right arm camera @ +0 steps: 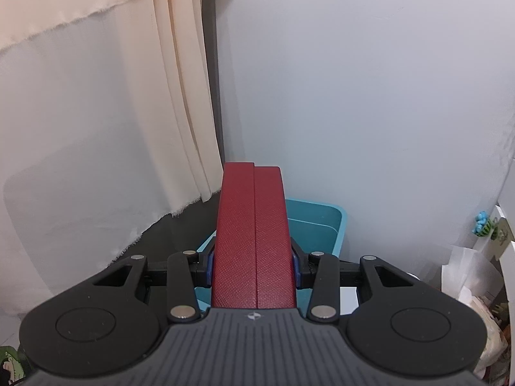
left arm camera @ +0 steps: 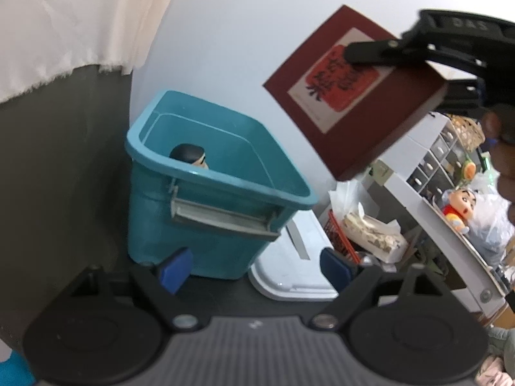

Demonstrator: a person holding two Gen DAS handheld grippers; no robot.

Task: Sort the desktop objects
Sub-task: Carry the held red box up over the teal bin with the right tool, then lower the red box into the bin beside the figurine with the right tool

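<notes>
The right gripper (right arm camera: pixel 253 265) is clenched on one dark red box (right arm camera: pixel 254 241), its blue pads (right arm camera: pixel 210 268) pressed to both sides. In the right wrist view the box runs up the lower centre of the frame, showing a pebbled, leather-like grain and a straight seam down its middle. In the left wrist view, the same box (left arm camera: pixel 351 96) hangs tilted at the upper right, flat and rectangular, with a white label bearing a red seal and dark characters.

Below it at centre left stands one teal plastic bin (left arm camera: pixel 206 199), smooth-walled, rounded at the rim, with a grey latch handle. One dark, rounded figure head (left arm camera: pixel 190 156) shows inside against the near wall.

The left gripper (left arm camera: pixel 254 268) sits at the bottom of its frame, released, fingers spread with nothing between them. A white lid (left arm camera: pixel 289 276) lies just right of the bin.
</notes>
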